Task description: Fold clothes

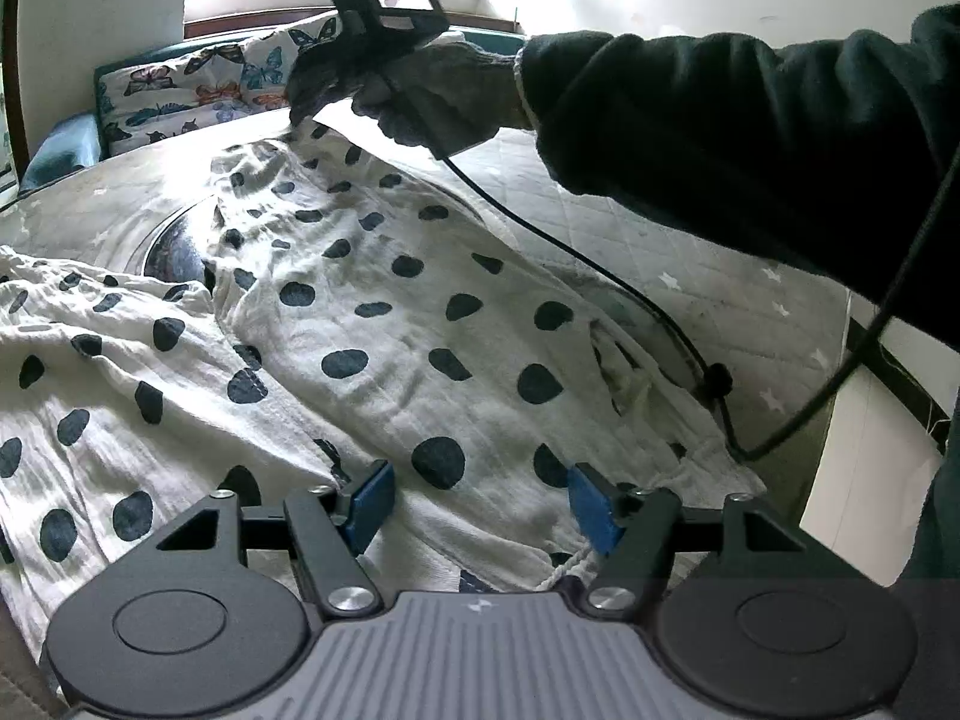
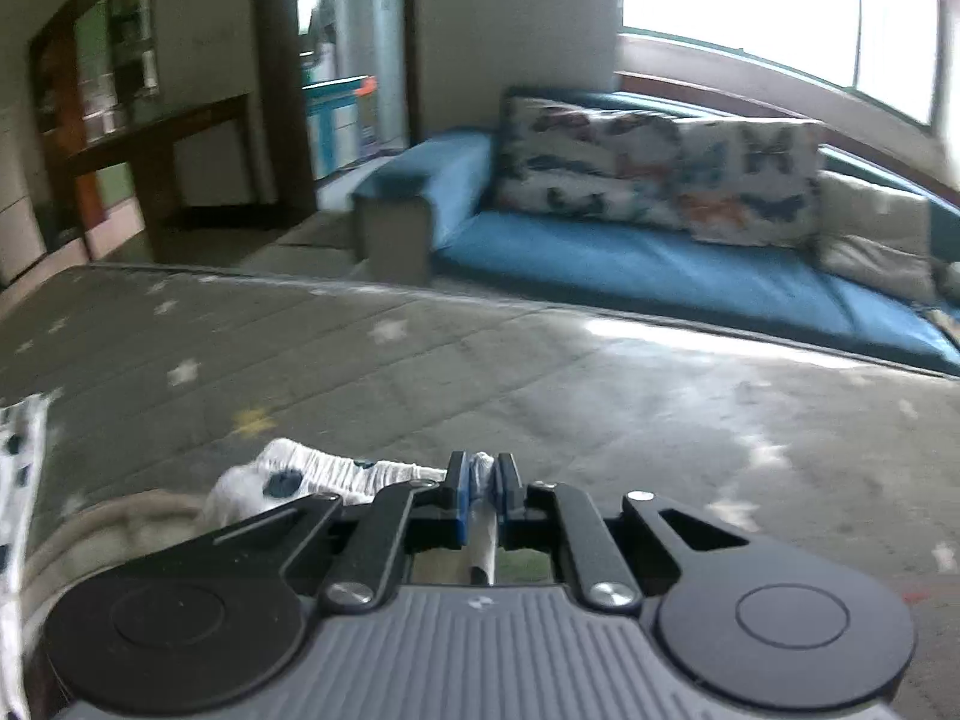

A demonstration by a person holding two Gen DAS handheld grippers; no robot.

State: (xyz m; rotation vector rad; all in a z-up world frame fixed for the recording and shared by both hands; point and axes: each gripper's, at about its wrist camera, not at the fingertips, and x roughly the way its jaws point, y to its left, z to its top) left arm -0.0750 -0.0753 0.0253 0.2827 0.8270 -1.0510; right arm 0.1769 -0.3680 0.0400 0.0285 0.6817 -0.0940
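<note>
A white garment with dark polka dots lies spread and creased over a grey quilted surface. My left gripper is open, its blue pads just above the garment's near edge, holding nothing. My right gripper is shut on a bunched white edge of the garment. In the left wrist view the right gripper, held by a gloved hand, lifts the garment's far corner.
A blue sofa with butterfly cushions stands beyond the surface's far edge. A black cable trails from the right gripper across the cloth. A dark round patch shows under the garment. A dark wooden table stands at far left.
</note>
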